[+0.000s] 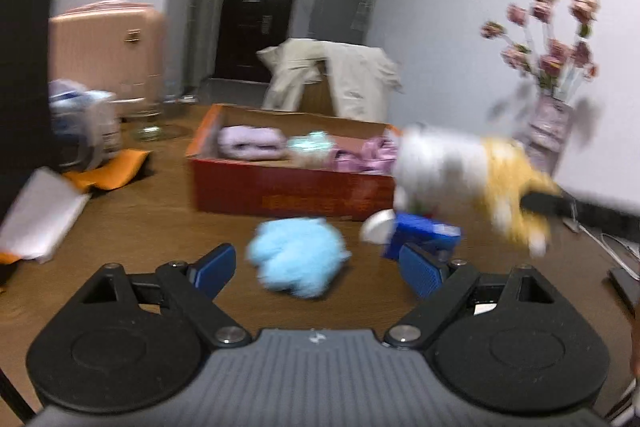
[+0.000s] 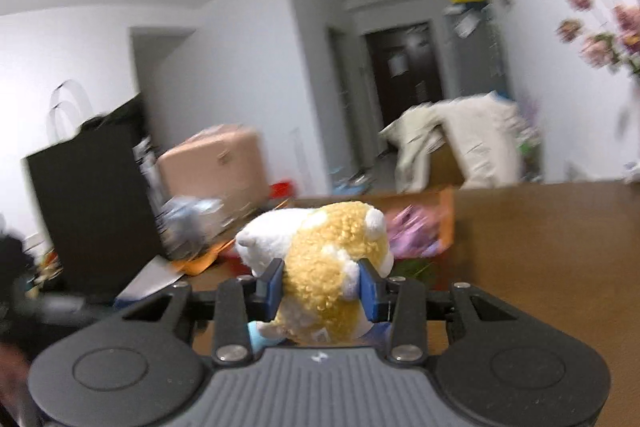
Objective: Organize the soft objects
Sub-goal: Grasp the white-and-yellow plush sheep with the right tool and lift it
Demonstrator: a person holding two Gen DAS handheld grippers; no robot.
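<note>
The plush toy (image 2: 328, 267), yellow and white, sits clamped between the blue pads of the right gripper (image 2: 322, 287) above the table (image 2: 540, 247), the left gripper (image 1: 318, 271) spread empty near a blue puff (image 1: 298, 257), the red box (image 1: 288, 187) beyond.

One red cardboard box (image 1: 288, 187) on worktop (image 1: 160, 227), frame centre, containing three soft items. One blue fluffy ball (image 1: 296, 257). One white-and-yellow plush toy (image 2: 320, 267). One blue packet (image 1: 420, 233). One flower vase (image 1: 548, 127), right. One pink suitcase (image 1: 108, 55), upper left.
</note>
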